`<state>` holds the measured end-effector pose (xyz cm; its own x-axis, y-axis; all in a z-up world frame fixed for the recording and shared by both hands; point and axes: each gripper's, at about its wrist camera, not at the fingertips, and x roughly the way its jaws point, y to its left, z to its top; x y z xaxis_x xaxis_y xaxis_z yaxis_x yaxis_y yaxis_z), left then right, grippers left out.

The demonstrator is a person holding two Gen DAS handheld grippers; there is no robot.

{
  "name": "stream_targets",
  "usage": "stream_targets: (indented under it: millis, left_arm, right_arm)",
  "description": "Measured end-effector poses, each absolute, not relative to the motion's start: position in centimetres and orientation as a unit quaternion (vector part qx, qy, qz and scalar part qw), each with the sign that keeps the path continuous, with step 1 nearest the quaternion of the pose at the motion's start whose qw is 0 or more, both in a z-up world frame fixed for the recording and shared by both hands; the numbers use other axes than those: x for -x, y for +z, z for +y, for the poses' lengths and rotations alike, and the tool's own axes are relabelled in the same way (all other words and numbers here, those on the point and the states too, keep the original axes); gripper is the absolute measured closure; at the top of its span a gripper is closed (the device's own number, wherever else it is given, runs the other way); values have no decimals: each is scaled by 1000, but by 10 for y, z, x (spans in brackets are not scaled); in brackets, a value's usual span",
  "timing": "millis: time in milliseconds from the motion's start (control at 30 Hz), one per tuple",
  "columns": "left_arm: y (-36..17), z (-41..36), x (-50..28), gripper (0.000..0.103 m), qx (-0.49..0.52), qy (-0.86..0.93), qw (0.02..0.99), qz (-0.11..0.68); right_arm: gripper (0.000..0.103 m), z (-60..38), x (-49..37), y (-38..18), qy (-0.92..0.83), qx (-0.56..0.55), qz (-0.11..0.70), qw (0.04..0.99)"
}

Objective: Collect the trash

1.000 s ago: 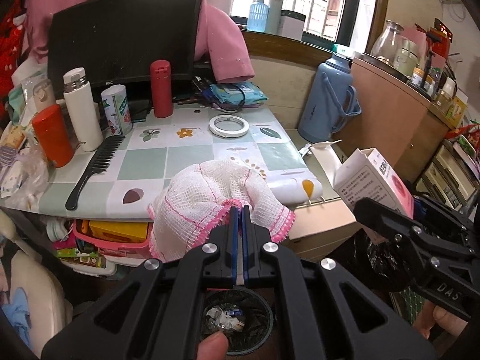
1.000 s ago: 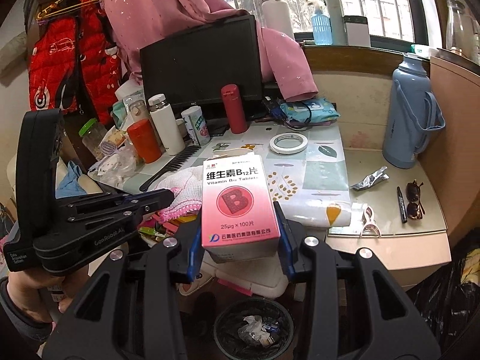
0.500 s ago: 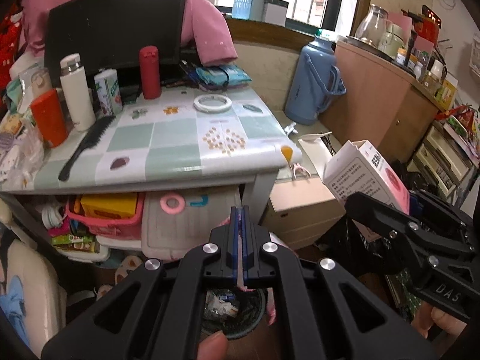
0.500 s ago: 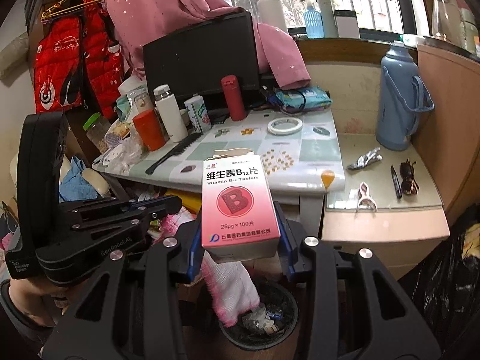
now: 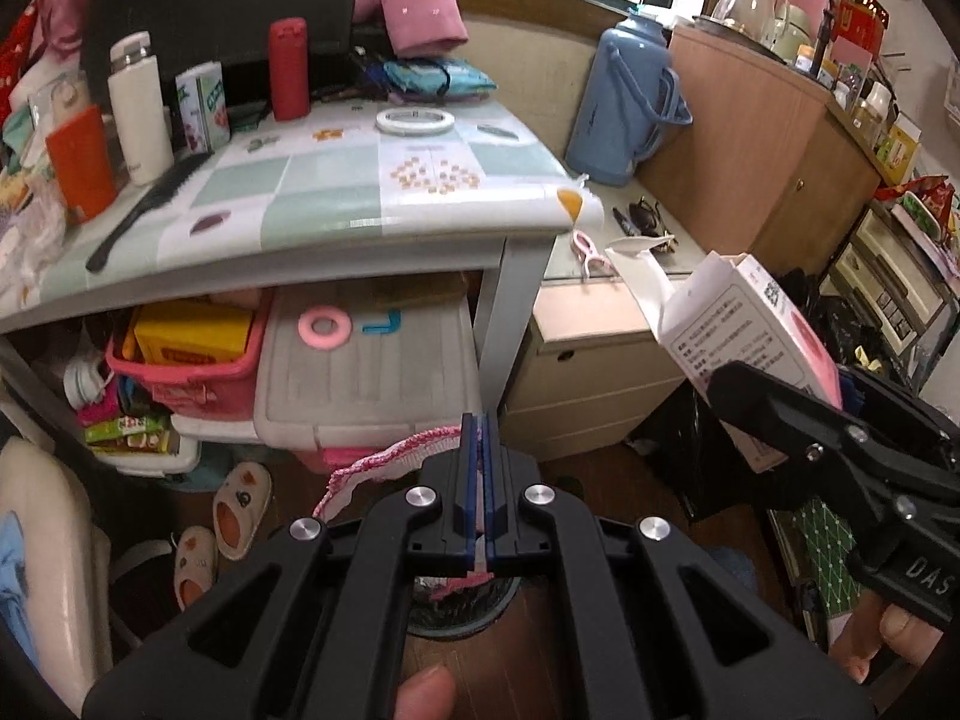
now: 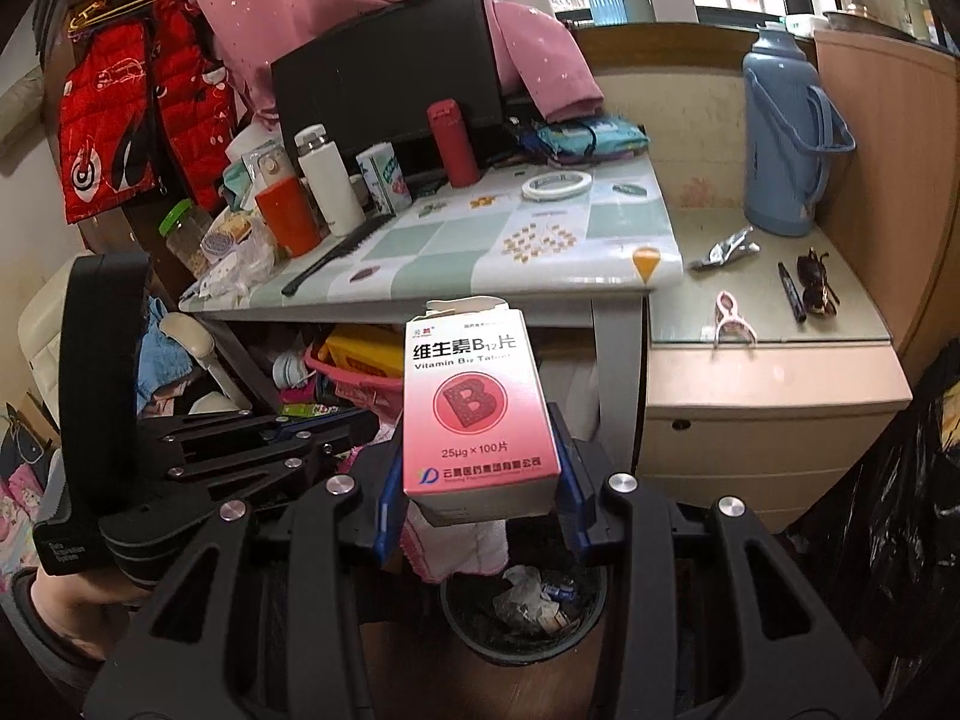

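My left gripper (image 5: 478,480) is shut on a white cloth with pink edging (image 5: 384,461), which hangs from its jaws down over a round black trash bin (image 5: 474,615) on the floor. From the right wrist view the cloth (image 6: 462,546) dangles just above the bin (image 6: 474,636), which holds crumpled scraps. My right gripper (image 6: 480,483) is shut on an upright pink vitamin B12 box (image 6: 477,408) with its top flap open, a little above and behind the bin. The left wrist view shows that box (image 5: 744,330) at the right, in the right gripper (image 5: 780,420).
A table with a checkered cover (image 6: 480,246) stands above and behind the bin, with bottles, a comb and a tape ring on it. Storage boxes (image 5: 360,372) fill the space beneath. A low cabinet (image 6: 762,396) is to the right, a black bag (image 6: 900,510) beyond it.
Both grippers have sunk from tabletop height to below the table's edge, closer to the bin. The cloth, bunched ahead of the left jaws before, now hangs down over the bin.
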<state>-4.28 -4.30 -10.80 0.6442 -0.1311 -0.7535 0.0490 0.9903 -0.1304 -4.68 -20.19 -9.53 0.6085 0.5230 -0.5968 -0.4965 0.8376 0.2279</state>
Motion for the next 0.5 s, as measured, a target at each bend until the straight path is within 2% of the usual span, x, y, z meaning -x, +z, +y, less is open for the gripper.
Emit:
stream_targets:
  millis: [500]
  left_arm:
    - [-169, -45, 56, 101, 45, -42, 890, 452]
  right_arm:
    - [62, -199, 59, -152, 278, -14, 374, 885]
